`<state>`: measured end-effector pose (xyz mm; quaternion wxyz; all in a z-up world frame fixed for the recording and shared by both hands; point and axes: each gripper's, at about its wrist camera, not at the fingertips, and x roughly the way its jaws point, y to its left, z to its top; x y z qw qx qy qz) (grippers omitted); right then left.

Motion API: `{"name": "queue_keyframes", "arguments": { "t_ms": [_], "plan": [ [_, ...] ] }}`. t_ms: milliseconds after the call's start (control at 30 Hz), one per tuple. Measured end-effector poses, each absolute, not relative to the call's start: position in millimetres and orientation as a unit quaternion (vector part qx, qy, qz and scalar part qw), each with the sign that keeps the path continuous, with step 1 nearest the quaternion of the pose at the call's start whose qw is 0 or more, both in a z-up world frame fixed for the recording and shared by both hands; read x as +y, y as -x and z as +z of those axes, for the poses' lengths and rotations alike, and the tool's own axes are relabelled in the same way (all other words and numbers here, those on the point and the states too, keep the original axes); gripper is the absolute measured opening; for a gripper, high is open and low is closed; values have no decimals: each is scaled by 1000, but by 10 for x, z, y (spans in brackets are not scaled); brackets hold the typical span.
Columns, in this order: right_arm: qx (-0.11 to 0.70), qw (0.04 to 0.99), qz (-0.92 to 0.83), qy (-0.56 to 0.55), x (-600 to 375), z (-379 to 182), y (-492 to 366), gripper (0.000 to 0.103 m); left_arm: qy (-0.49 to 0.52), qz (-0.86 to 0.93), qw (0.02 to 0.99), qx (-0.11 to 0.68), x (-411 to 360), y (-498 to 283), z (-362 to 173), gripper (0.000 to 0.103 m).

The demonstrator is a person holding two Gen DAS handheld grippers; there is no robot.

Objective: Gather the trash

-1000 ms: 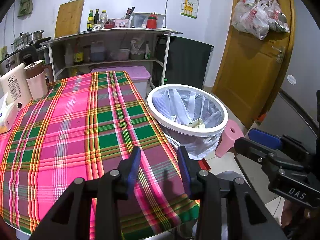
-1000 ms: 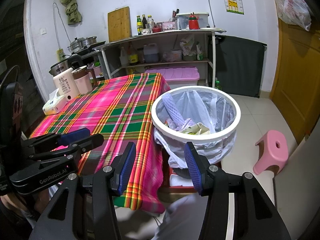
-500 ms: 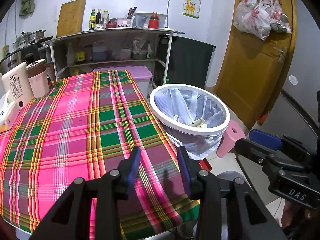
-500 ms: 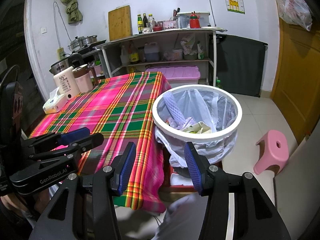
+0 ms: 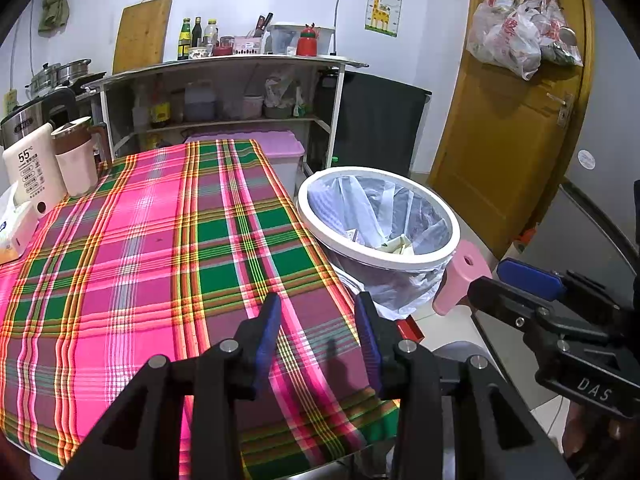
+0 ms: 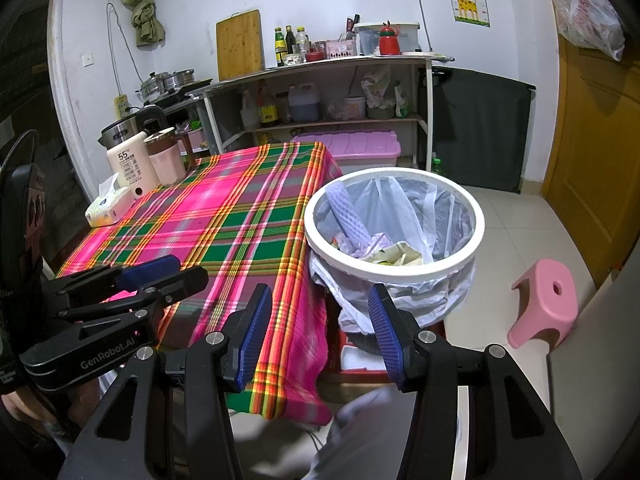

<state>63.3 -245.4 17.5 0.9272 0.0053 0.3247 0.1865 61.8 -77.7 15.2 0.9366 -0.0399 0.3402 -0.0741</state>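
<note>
1. Left gripper (image 5: pixel 318 312): jaws spread wide, nothing between the blue pads. It hangs above the near edge of the table (image 5: pixel 160 240), which is covered by a pink, green and yellow plaid cloth.
2. Right gripper (image 6: pixel 320 312): jaws equally wide apart, empty. It hangs over the gap between the table's near corner and the trash bin (image 6: pixel 394 264).
3. Trash bin: white-rimmed, lined with a translucent plastic bag, standing just beside the table edge. From the left gripper it lies ahead and to the right (image 5: pixel 378 256); from the right gripper it is directly ahead, slightly right.
4. Bin contents, right wrist view: a lavender foam-net sleeve (image 6: pixel 346 216) leaning against the inner wall on the side nearest the table, and crumpled pale-yellow paper scraps (image 6: pixel 396 254) at the bottom.
5. Each gripper shows in the other's view: the right one at the right border of the left view (image 5: pixel 520 292), the left one at the left border of the right view (image 6: pixel 160 276). They sit side by side, apart.
6. Far left of both grippers, on the table's far corner: a white kettle marked "55" (image 6: pixel 128 168), a pink jug (image 6: pixel 166 158) touching it, and a tissue box (image 6: pixel 110 210) just in front.
7. Pink stool (image 6: pixel 546 300) on the floor tiles, right of the bin and of the right gripper.
8. Cloth surface ahead of the left gripper: plaid only; no loose item discernible.
</note>
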Motion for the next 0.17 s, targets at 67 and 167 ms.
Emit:
{"name": "queue_keyframes", "arguments": {
  "t_ms": [67,167],
  "plan": [
    [324,927,187,-5,-2453,177,-631,51,40,-74,937,340,-780,-620,150,40],
    [325,927,187,-5,-2453,177,-632,51,40,-72,937,341,-777,-623,148,40]
  ]
}}
